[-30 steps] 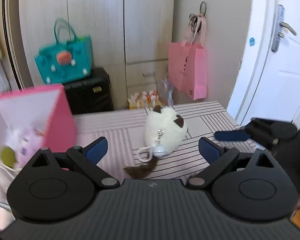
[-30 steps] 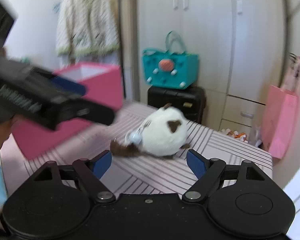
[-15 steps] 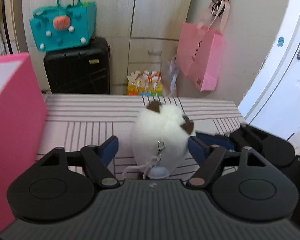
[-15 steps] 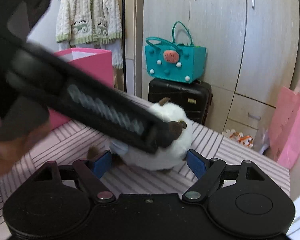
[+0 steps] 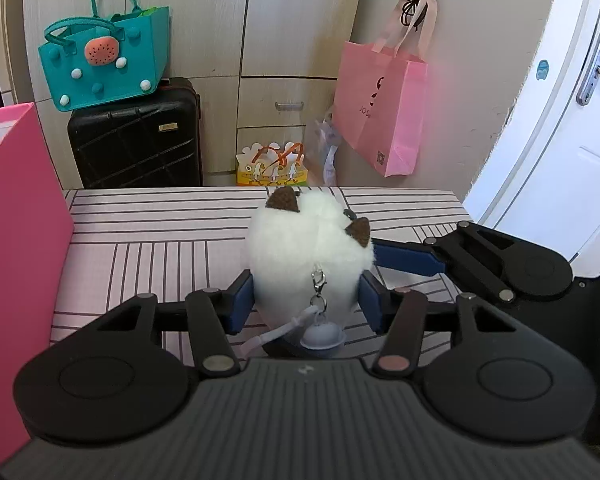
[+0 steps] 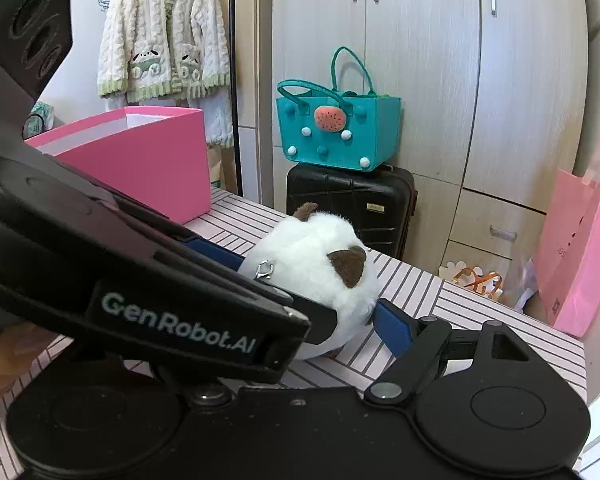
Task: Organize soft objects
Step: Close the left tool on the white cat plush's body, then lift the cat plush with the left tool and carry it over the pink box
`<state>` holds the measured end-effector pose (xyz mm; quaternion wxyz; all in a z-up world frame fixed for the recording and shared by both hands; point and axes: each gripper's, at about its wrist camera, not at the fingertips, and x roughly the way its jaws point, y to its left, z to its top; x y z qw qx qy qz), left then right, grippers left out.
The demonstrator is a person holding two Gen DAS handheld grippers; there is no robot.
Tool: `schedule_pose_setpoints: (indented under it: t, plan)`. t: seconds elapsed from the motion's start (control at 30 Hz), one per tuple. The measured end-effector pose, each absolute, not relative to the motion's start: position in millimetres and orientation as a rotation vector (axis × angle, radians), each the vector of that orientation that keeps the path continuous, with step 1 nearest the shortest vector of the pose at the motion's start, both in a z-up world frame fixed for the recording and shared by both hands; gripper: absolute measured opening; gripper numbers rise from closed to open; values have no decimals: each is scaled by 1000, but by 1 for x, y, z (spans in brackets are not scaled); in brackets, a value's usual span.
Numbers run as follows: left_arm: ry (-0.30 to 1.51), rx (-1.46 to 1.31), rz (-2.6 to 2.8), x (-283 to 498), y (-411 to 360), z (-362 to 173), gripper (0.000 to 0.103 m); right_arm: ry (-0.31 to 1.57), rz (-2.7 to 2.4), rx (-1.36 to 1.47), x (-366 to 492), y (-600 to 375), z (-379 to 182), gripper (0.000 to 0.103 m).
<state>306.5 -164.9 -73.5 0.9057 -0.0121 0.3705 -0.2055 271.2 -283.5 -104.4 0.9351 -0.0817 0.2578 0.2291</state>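
On striped table (image 5: 148, 240): left gripper (image 5: 305, 305) fingers clamp plush cat (image 5: 308, 240); right gripper (image 6: 320, 320) spread.

Soft, even daylight fills both views, brightest at the white door (image 5: 572, 128), which is nearly blown out. Shadows are faint under the white plush toy (image 5: 308, 248). Fisheye distortion bows the wardrobe (image 6: 420, 60) lines and the door frame toward the edges, with dark vignetting in the corners. Focus is crisp and free of motion blur; the pink box (image 5: 16, 240) beside the toy glows saturated.
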Motion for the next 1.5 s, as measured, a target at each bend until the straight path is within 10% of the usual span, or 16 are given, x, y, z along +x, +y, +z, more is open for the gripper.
schedule_pose_setpoints:
  t: [1.5]
  plan:
    - [930,-58,-632,108,-25,-20,52,715,555,-41,71,-186,-54,75]
